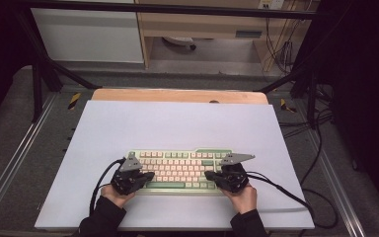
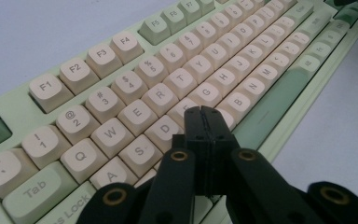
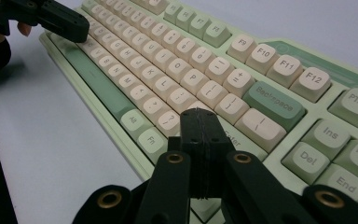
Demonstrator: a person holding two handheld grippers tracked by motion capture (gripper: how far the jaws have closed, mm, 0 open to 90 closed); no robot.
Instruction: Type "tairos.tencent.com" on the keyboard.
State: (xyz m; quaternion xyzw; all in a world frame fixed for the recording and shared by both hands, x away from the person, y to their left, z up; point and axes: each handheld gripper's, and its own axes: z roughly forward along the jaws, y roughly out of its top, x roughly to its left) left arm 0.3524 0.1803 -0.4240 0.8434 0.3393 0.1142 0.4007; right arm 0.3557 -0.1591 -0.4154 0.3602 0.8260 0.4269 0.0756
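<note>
While poised over pale-green, cream-keyed mechanical keyboard [image 1: 180, 169]: left gripper [image 2: 204, 113] closed near F; right gripper [image 3: 200, 116] closed near Enter. Step: typing. Next, likely: precise single-key press.

Two forearms in dark sleeves reaching in over the counter's near edge, each hand gripping black tongs, left tongs [image 1: 148, 176] and right tongs [image 1: 209, 175] angled inward toward each other, tips well apart, both with jaws pressed fully together, nothing between them.
</note>
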